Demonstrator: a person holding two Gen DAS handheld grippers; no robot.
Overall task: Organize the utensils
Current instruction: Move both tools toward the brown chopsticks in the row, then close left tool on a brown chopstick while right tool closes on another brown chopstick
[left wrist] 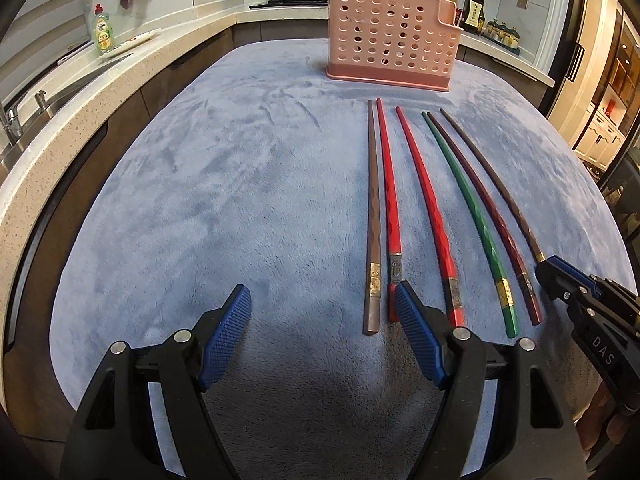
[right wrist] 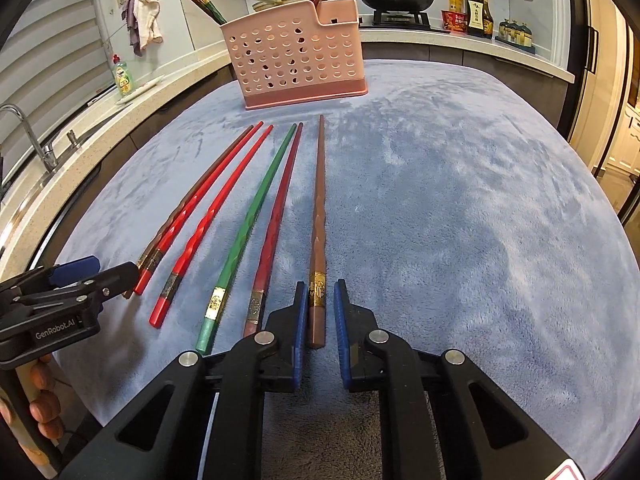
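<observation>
Blue-padded jaws of the right gripper [right wrist: 319, 308] are nearly closed around the handle end of a brown chopstick [right wrist: 319, 216], pads at its sides. Its long axis runs straight ahead toward the pink utensil holder [right wrist: 298, 62], tip pointing at the holder's base. Left of it lie five more chopsticks. Beyond them, the left gripper [left wrist: 320, 312] hovers wide and empty.
</observation>
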